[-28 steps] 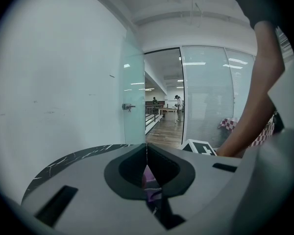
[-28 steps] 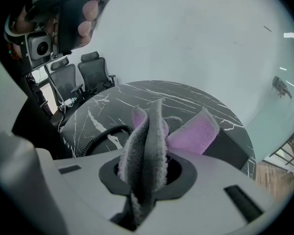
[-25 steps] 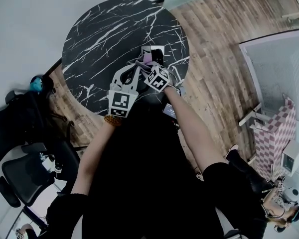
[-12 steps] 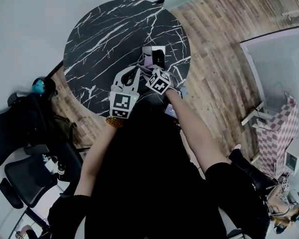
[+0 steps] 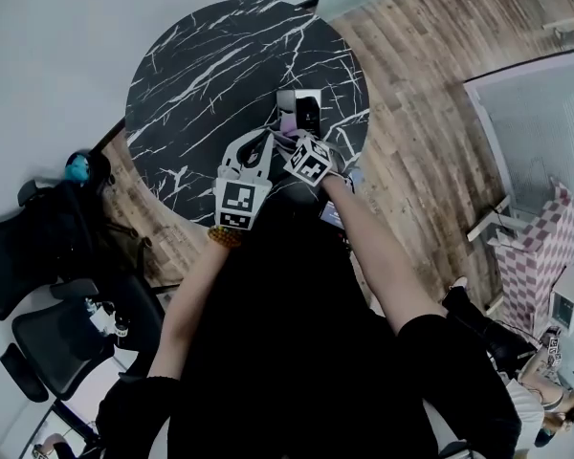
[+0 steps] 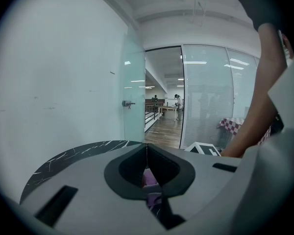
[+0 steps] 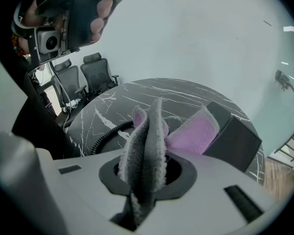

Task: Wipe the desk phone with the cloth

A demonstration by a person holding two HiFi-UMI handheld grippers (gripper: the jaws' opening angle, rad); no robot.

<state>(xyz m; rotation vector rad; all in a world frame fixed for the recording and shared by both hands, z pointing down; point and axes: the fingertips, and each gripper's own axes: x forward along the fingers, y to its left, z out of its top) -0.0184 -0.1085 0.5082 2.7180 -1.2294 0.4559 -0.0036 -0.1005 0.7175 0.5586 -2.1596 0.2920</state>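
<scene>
Left arm: the bare forearm (image 5: pixel 193 295) reaches forward and away from the body.
Left hand-held gripper (image 6: pixel 147 153): held level; its jaws are together at the tips.
Left hand (image 7: pixel 99 16): the fingers are wrapped around the handle.
Right arm: the bare forearm (image 5: pixel 364 247) reaches forward and slants inward toward the left one.
Right hand-held gripper (image 7: pixel 147 168): just beside the left one, with its marker cube tilted; its jaws are clamped on a fleecy grey and pink cloth (image 7: pixel 152 131), which stands up in folds between them.
</scene>
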